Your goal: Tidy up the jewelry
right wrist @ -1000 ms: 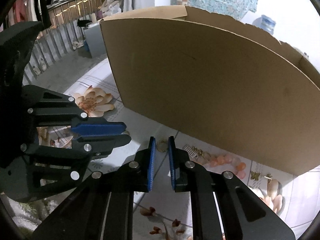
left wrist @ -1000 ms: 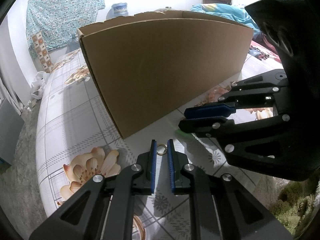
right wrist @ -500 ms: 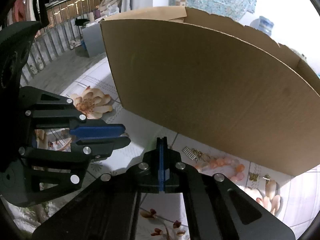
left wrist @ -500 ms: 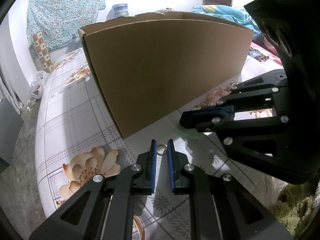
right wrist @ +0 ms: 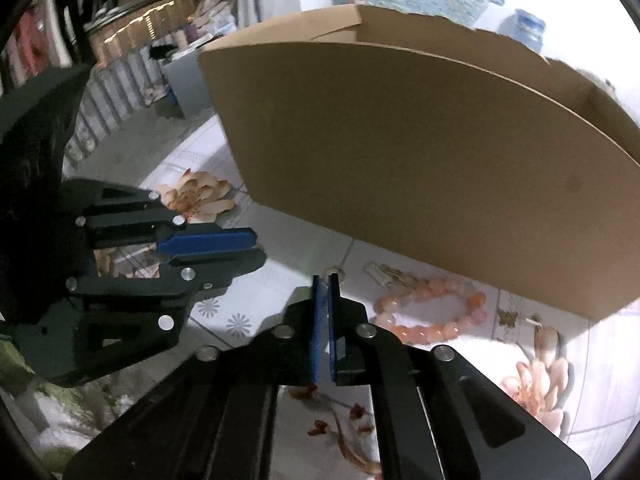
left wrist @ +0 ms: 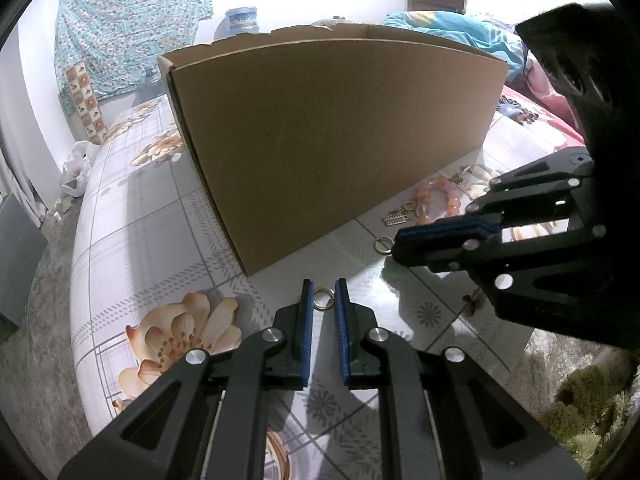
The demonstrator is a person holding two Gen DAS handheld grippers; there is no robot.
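Note:
My left gripper point(left wrist: 323, 290) is shut on a small gold ring point(left wrist: 323, 298), held between its blue pads just above the flowered tablecloth point(left wrist: 132, 240). A second gold ring point(left wrist: 382, 245) lies on the cloth at the tips of my right gripper point(left wrist: 396, 240). In the right wrist view the right gripper point(right wrist: 324, 278) has its jaws opening, a narrow slit between the pads and nothing in it. To its right lie a pink bead bracelet point(right wrist: 432, 314) and a gold comb-shaped charm point(right wrist: 380, 272). The left gripper point(right wrist: 258, 248) shows at the left.
A tall open cardboard box point(left wrist: 332, 128) stands right behind the jewelry, its wall point(right wrist: 420, 152) filling both views. A small butterfly piece point(right wrist: 508, 316) lies beyond the bracelet. The table edge and a grey floor point(left wrist: 36, 300) are at the left.
My right gripper closed fully, then parted a little, and rolled slightly. In the left wrist view it drew right, uncovering the second ring and bracelet. The left gripper kept still with its ring.

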